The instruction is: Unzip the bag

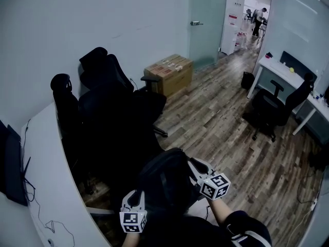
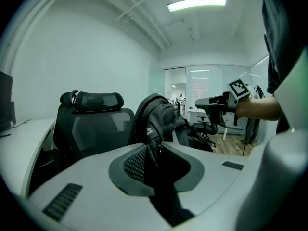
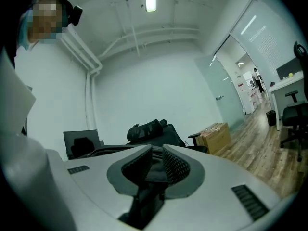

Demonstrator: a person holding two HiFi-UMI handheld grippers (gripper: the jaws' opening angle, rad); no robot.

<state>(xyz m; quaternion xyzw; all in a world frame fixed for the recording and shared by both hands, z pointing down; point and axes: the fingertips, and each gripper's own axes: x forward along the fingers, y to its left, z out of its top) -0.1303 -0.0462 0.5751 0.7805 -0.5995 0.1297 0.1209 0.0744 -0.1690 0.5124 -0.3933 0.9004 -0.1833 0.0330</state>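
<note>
A black bag point(image 1: 165, 181) hangs in front of me between both grippers. My left gripper point(image 1: 137, 194) holds its lower left side; in the left gripper view the gripper point(image 2: 155, 153) is shut on a fold of black fabric point(image 2: 161, 117) next to a zip line. My right gripper point(image 1: 194, 164) is at the bag's upper right edge. In the right gripper view the gripper point(image 3: 154, 161) is shut on a thin black piece of the bag point(image 3: 153, 171); I cannot tell whether it is the zip pull. The right gripper point(image 2: 219, 101) also shows beyond the bag in the left gripper view.
Black office chairs point(image 1: 110, 112) stand close behind the bag, beside a curved white desk point(image 1: 46, 179) with a monitor point(image 1: 13, 169). A cardboard box point(image 1: 168, 72) sits on the wood floor point(image 1: 216, 117). Another chair point(image 1: 275, 107) and desk point(image 1: 285, 71) are at the right.
</note>
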